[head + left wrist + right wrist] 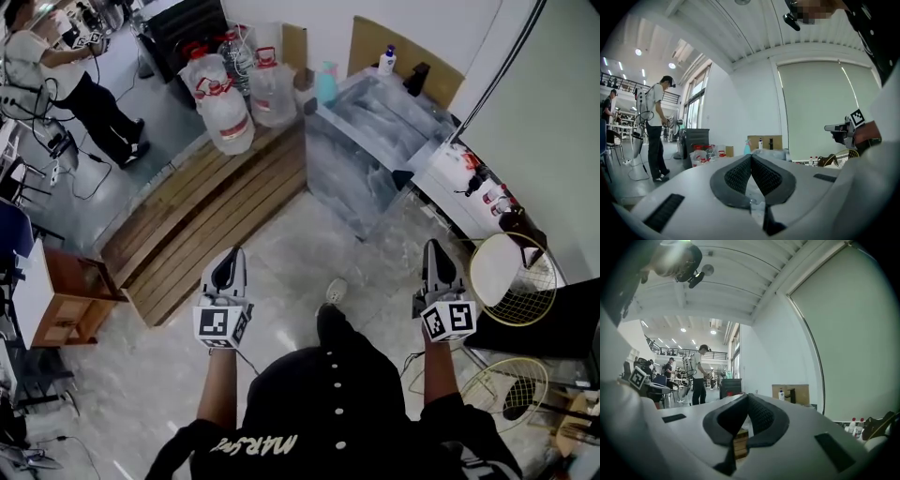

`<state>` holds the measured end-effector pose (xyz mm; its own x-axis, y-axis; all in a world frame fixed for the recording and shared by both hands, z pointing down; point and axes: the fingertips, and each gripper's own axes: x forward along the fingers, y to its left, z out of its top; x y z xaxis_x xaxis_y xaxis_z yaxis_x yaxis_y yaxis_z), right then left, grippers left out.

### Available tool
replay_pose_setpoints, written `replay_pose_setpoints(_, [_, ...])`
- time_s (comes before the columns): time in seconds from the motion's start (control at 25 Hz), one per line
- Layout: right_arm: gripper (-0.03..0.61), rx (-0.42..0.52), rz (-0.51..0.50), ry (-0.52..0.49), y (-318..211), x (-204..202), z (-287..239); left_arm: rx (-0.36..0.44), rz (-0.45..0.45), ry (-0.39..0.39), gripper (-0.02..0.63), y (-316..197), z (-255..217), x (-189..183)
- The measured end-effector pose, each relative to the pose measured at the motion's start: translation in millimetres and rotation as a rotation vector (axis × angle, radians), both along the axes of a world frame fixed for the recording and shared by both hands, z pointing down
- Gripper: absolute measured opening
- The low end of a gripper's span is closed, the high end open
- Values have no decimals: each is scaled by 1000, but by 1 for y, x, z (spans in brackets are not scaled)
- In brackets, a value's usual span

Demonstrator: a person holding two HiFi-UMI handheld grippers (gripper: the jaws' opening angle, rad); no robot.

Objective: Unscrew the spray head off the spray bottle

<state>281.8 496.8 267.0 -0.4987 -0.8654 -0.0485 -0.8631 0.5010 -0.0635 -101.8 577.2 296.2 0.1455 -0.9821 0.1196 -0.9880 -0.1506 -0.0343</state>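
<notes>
Teal spray bottle point(326, 82) stands well ahead beside the counter point(375, 127); we carry left hand-held gripper point(231, 258) and right hand-held gripper point(435, 251) empty, jaws together, probably because nothing is within reach yet

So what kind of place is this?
Probably a large indoor workshop or lab hall: a mezzanine railing under a high ceiling, another person amid trailing cables, and big water jugs on a wooden platform.
</notes>
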Motion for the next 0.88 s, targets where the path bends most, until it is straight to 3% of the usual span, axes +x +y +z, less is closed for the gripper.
replay_pose_setpoints(0.12, [14,9,-17,8,-34,-9,-4,-24,3,-10,26,-30,0,-2])
replay_pose_setpoints(0.24, [14,22,-41,14,-69,-17,-7,5,18,-42,26,-65,-5,-1])
replay_pose_setpoints(0.44, [14,14,-66,17,-132,-24,-5,-6,-27,-14,26,-122,-7,-7])
replay_pose_setpoints(0.88, [14,2,-113,20,-244,-30,9,-13,-55,-50,26,-230,-5,-7])
